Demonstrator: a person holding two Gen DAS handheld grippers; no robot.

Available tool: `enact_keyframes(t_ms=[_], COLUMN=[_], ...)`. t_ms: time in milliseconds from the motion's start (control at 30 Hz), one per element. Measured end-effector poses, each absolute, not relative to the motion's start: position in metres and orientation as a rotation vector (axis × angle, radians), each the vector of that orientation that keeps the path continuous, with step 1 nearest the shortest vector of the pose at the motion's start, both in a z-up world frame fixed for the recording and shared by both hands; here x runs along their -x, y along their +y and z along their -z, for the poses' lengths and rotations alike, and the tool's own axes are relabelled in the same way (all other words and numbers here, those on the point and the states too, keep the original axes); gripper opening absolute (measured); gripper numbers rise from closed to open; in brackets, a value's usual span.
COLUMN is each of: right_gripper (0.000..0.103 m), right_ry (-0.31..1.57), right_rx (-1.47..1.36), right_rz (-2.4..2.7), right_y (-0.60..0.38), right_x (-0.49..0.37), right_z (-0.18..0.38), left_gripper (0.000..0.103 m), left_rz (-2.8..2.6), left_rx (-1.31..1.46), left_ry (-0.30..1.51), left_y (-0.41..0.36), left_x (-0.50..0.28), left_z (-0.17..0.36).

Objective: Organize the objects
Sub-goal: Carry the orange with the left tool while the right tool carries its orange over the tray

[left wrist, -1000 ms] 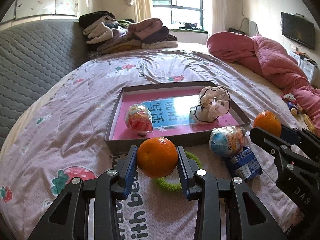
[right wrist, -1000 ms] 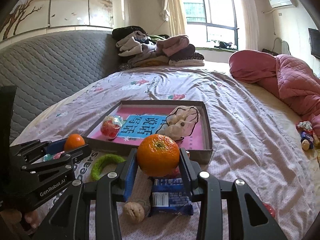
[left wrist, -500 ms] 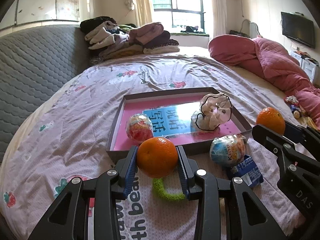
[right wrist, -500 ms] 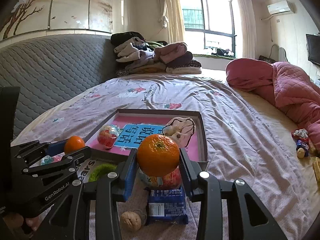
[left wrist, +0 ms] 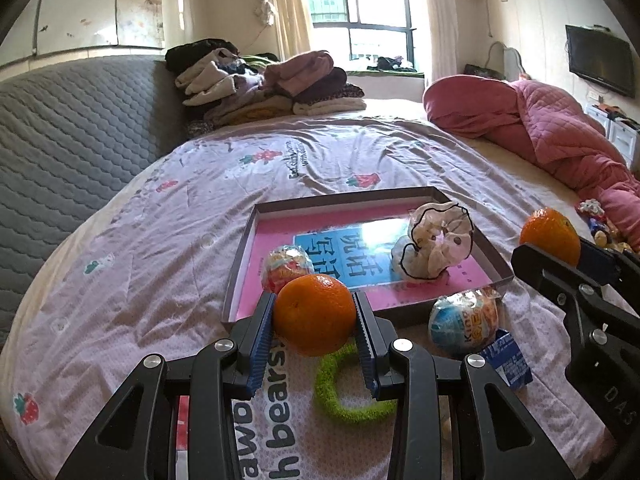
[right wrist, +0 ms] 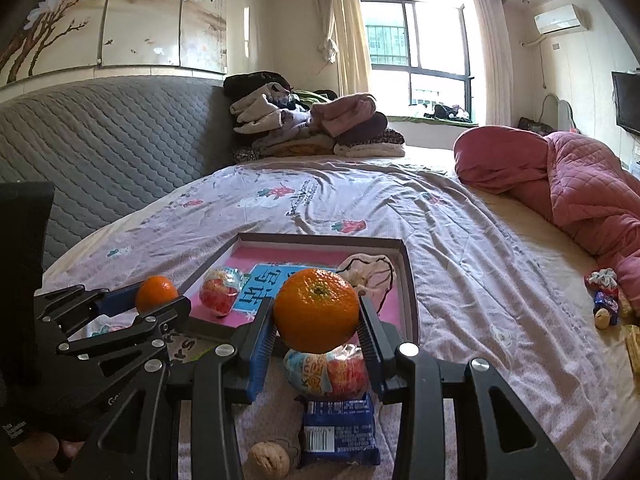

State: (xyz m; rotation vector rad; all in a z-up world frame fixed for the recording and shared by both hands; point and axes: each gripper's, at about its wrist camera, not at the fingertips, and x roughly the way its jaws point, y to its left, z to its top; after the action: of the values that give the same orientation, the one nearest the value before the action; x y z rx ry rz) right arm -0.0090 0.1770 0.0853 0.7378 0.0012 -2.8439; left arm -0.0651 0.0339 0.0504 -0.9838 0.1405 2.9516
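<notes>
Pink strawberry bedsheet (left wrist: 168, 264) below: left gripper (left wrist: 315, 320) and right gripper (right wrist: 317, 318) each clamp a round orange, carried just short of the shallow pink-lined box tray (left wrist: 240, 276). Next, release inside.

- "bears" is printed, upside down, on the bedsheet (left wrist: 276, 392).
- "Kind" shows on the wrapped egg (right wrist: 326, 372).
- "DA5" marks the right claw (left wrist: 576, 280) body.

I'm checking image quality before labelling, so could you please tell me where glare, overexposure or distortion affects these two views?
Left wrist view: window light glares off the glossy blue panel in the tray, washing out its print; the window is blown out. Right wrist view: window overexposed, tray print readable. Both: fisheye bends the bed edges, corners vignetted black.
</notes>
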Motion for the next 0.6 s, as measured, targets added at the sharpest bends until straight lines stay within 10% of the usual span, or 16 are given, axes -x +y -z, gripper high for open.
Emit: enact_keyframes(t_ms=[600], right_gripper=[0.040], right_ry=[0.005], right_rx=[-0.686], right_rz=[2.872], right_y=[0.180], right_x=[0.028], right_z=[-0.106], left_gripper=[0.039], left_rz=[-2.977], left_rx=[0.976], left_ry=[0.134], left_y=[0.037], left_x=[0.088], left_z=[-0.065])
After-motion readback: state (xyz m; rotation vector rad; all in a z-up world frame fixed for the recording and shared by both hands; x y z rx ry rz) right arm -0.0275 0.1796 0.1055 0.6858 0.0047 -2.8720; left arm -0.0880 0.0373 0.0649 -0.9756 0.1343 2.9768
